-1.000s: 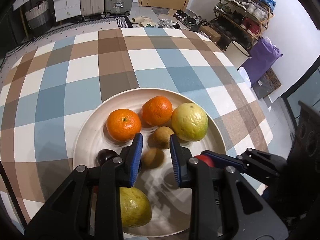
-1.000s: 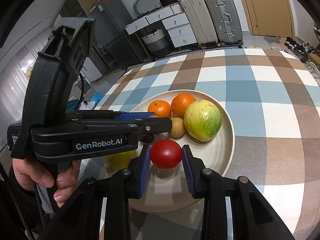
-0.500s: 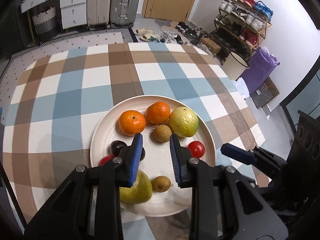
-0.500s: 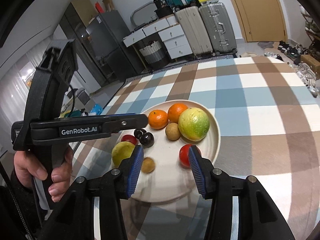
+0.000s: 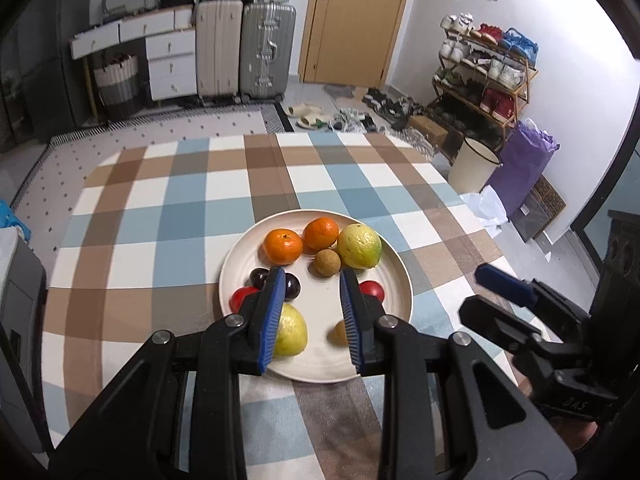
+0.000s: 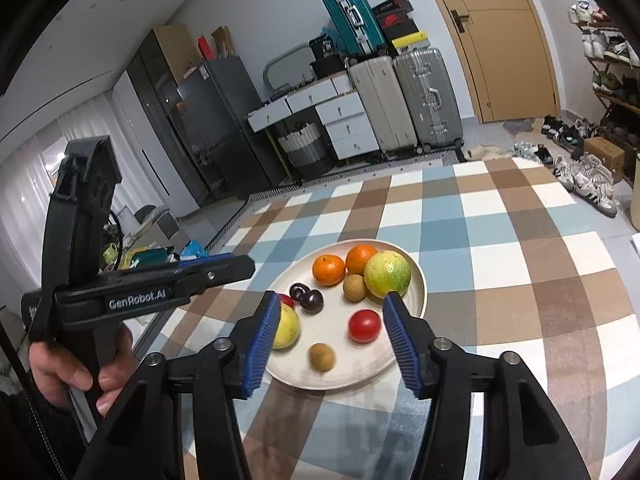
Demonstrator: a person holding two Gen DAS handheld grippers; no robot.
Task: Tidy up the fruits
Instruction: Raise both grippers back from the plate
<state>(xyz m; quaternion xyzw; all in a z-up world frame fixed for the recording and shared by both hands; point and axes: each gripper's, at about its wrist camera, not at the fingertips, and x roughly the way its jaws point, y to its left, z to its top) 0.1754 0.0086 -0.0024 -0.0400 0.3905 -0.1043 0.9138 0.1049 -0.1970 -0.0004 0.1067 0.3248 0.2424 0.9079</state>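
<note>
A cream plate [image 5: 384, 372] [image 6: 418, 280] on the checked tablecloth holds two oranges [image 5: 283, 245] [image 6: 328, 269], a large green-yellow fruit [image 5: 359, 245] [image 6: 387, 274], a second yellow-green fruit [image 5: 290, 335] [image 6: 286, 327], two brown round fruits [image 5: 327, 263] [image 6: 321, 356], two dark plums [image 6: 311, 301] and two red tomatoes [image 6: 364, 325] [image 5: 241, 296]. My left gripper [image 5: 312, 316] is open and empty, raised above the plate's near edge. My right gripper [image 6: 334, 334] is open wide and empty, raised above the plate's near side, apart from the fruit.
The checked tablecloth [image 5: 168, 216] covers the table around the plate. Beyond the far edge stand suitcases [image 5: 266, 52], white drawers [image 5: 170, 64], a door [image 5: 356, 20], a shoe rack [image 5: 484, 72], a cream bin [image 5: 474, 166] and a purple bag [image 5: 524, 164].
My right gripper let go of the red tomato onto the plate, opened wide and drew back upward. My left gripper also drew back and up; a brown fruit now lies near the plate's front.
</note>
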